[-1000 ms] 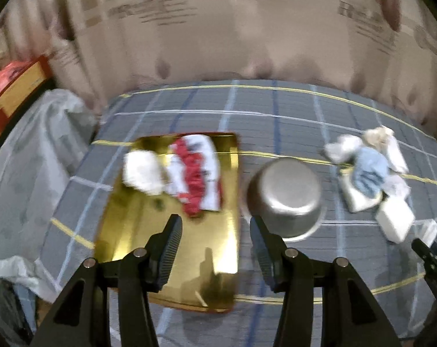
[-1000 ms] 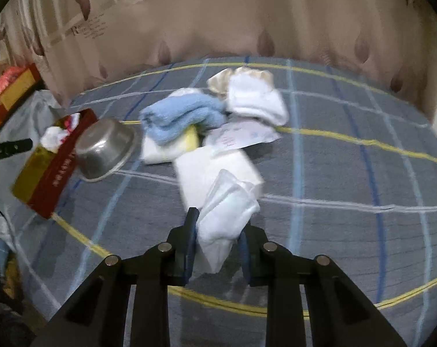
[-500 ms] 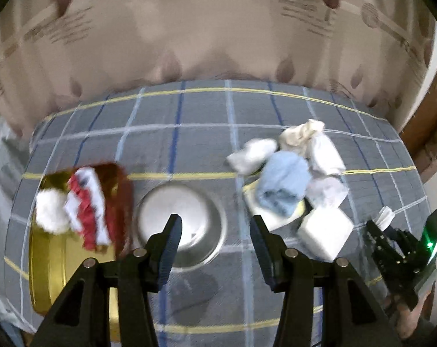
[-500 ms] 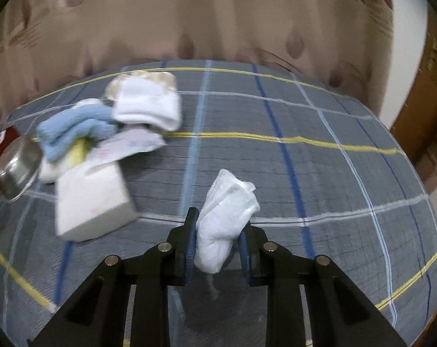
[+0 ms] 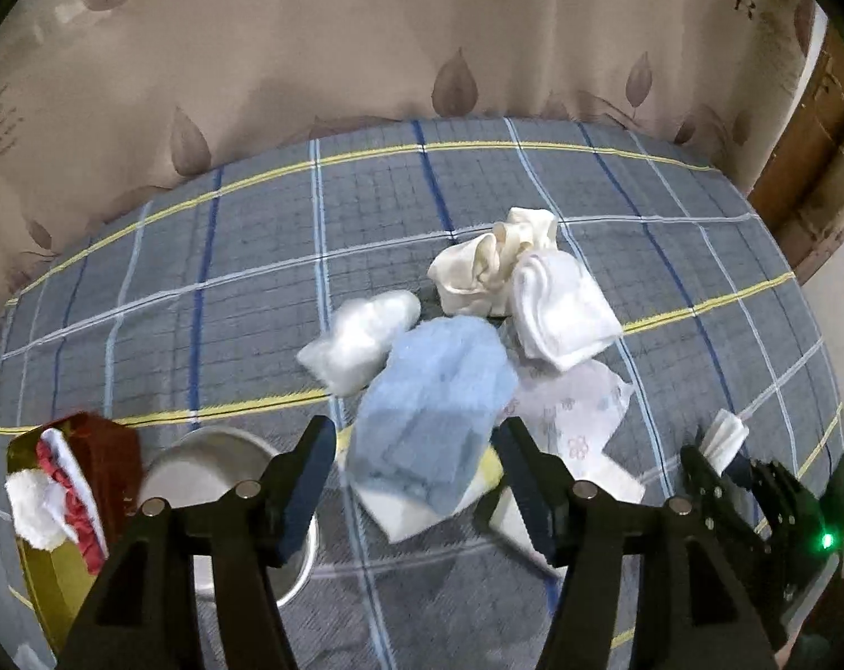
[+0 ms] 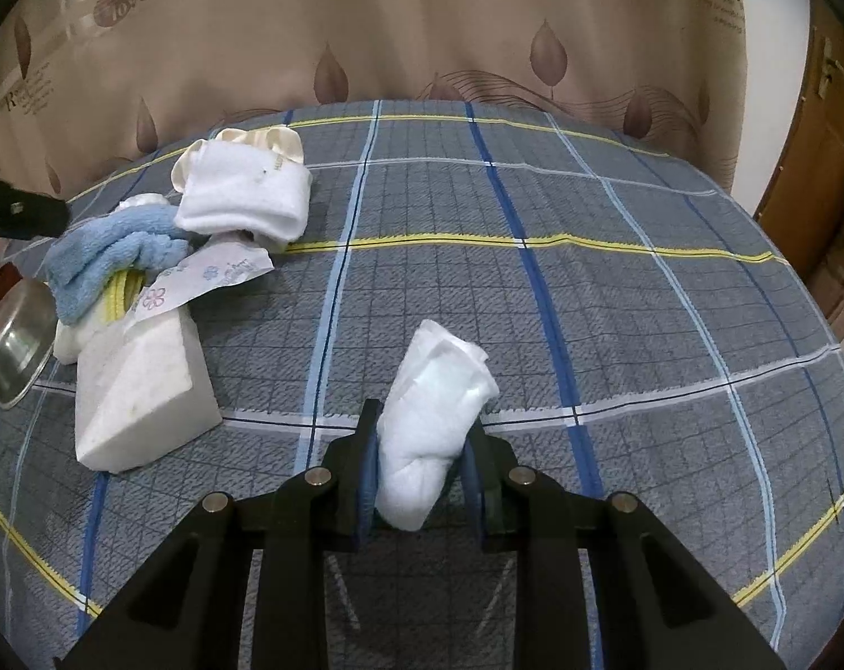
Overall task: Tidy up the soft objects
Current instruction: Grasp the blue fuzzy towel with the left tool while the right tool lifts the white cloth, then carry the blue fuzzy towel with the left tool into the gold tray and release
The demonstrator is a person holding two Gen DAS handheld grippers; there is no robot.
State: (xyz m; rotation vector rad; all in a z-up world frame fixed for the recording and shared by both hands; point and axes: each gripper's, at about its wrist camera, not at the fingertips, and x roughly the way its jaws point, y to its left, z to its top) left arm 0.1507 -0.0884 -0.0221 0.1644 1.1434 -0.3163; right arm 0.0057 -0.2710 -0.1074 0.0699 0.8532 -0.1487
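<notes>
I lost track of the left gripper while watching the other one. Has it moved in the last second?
Yes. The left gripper swung right: its open jaws were over the gold tray and now frame the blue towel.

left hand-held gripper (image 5: 413, 474): swung from gold tray to blue towel (image 5: 433, 413) | right: carried white cloth (image 6: 430, 424) clear of pile

Fluffy blue terry towel (image 5: 433, 413), shiny metal bowl (image 6: 14, 346) — matt woven plaid cloth (image 6: 589, 290) beneath.
</notes>
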